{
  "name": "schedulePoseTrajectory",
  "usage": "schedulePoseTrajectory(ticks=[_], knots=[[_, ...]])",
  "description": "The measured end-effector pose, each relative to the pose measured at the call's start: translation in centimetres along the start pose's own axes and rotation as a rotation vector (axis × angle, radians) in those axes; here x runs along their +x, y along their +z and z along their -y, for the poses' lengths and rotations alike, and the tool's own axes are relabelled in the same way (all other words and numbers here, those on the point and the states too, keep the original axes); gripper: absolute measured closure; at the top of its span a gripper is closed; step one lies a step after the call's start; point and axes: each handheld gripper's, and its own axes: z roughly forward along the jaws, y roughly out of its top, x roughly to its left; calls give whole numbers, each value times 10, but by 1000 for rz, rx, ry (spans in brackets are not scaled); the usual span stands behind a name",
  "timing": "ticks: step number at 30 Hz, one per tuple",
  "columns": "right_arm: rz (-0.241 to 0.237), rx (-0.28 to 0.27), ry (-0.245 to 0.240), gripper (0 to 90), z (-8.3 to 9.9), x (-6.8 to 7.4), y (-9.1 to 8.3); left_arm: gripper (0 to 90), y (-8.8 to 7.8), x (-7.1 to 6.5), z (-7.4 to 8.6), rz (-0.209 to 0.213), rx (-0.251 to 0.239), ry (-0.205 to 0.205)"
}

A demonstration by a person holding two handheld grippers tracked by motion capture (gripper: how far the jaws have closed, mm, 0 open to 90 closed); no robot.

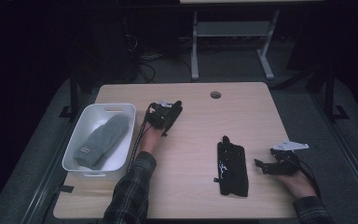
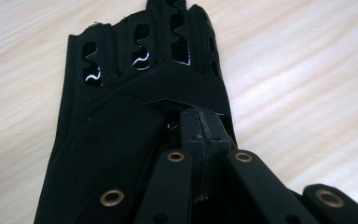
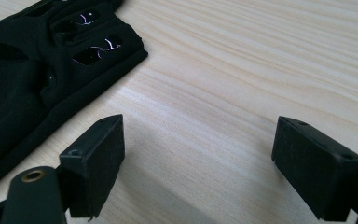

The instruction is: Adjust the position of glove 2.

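Gripping one black glove (image 2: 135,121) in pinched jaws, the left gripper (image 1: 165,115) hovers beside the white bin (image 1: 121,112).

The second glove (image 1: 233,168) lies lengthwise just left of the wide-open, empty right gripper (image 1: 272,165).

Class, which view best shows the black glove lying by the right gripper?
High view: that glove shows whole. Right gripper view crops it at the corner; left gripper view looks at the other glove, clamped.
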Motion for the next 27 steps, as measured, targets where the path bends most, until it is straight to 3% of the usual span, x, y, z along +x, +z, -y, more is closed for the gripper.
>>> schedulePoseTrajectory(ticks=[5,11,17,27], knots=[[0,0,0,166,0,0,0,897,-2,-19,2,65,-14,14],[1,0,0,166,0,0,0,897,-7,-49,8,136,-34,53],[2,-1,-1,166,0,0,0,897,-14,-78,16,201,-52,63],[1,-3,-5,166,0,0,0,897,-28,-106,29,274,-47,113]])
